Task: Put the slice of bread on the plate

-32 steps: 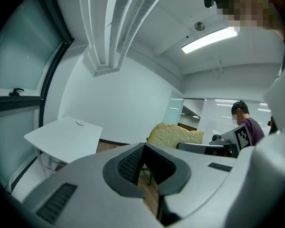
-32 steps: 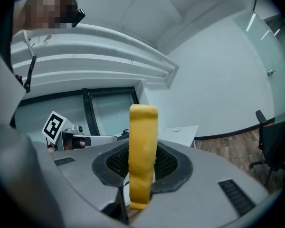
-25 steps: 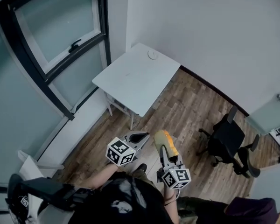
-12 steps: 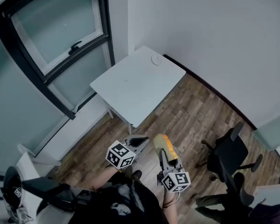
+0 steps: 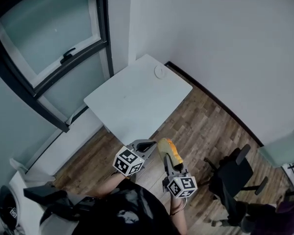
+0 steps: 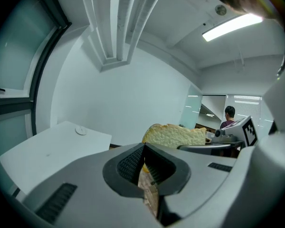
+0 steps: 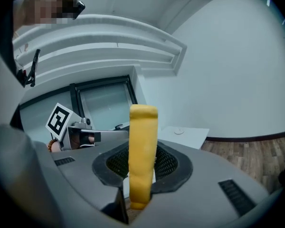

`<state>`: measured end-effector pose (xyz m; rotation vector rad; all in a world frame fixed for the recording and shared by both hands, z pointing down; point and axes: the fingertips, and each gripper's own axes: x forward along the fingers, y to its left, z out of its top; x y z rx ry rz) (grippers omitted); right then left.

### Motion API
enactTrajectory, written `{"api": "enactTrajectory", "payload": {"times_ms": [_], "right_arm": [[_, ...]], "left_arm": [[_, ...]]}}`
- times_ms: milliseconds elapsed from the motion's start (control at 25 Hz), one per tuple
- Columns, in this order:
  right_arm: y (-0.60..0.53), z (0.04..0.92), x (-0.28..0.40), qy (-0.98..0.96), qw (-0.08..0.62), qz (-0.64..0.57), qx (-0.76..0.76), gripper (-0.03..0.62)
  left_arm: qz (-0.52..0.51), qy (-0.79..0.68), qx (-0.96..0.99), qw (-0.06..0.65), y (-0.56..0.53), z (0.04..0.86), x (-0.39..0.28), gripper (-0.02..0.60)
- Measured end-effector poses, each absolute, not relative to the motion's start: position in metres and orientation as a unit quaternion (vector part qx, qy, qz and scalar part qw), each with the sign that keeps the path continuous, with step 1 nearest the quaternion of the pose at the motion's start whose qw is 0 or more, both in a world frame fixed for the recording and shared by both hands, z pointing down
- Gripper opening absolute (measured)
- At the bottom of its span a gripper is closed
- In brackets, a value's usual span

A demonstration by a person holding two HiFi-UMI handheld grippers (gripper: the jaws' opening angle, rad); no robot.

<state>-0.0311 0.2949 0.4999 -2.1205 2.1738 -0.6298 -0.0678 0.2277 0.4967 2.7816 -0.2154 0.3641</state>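
Observation:
A slice of bread (image 5: 167,146) with a yellow crust stands on edge between the jaws of my right gripper (image 5: 170,160), which is shut on it. In the right gripper view the bread (image 7: 143,127) rises edge-on from the pads. My left gripper (image 5: 149,144) is just left of it, jaws together and empty; in its own view the left gripper (image 6: 143,148) has the bread (image 6: 173,136) beyond it. A small white plate (image 5: 160,71) lies at the far corner of the white table (image 5: 132,104), well ahead of both grippers. The plate (image 7: 179,131) also shows in the right gripper view.
A black office chair (image 5: 231,176) stands on the wood floor to the right. Large dark-framed windows (image 5: 44,43) run along the left, and a white wall is behind the table. A person (image 6: 229,116) stands far off in the left gripper view.
Both grippers, with the bread, have moved toward the table, which now lies closer and lower in the head view. The office chair has slid toward the lower right.

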Motion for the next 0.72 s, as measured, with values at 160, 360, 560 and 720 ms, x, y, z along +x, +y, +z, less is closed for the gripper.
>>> {"api": "enactTrajectory", "payload": {"times_ms": [160,360,560,720], "right_arm": [[0.241,0.496,-0.008,0.702,0.005,-0.194,-0.686,0.097],[0.193,0.498,0.006,0.699,0.01,-0.199,-0.686,0.097],[0.157,0.503,0.016,0.704,-0.002,-0.214,-0.677,0.097],[0.13,0.501,0.029,0.711,-0.009,-0.213,-0.669,0.097]], "left_arm": [[0.126,-0.065,0.976,0.168,0.183,0.496,-0.043,0.003],[0.135,-0.055,0.976,0.16,0.141,0.5,-0.024,0.003],[0.138,-0.073,0.973,0.172,0.109,0.505,-0.019,0.003],[0.143,-0.097,0.968,0.182,0.08,0.513,-0.02,0.003]]}}
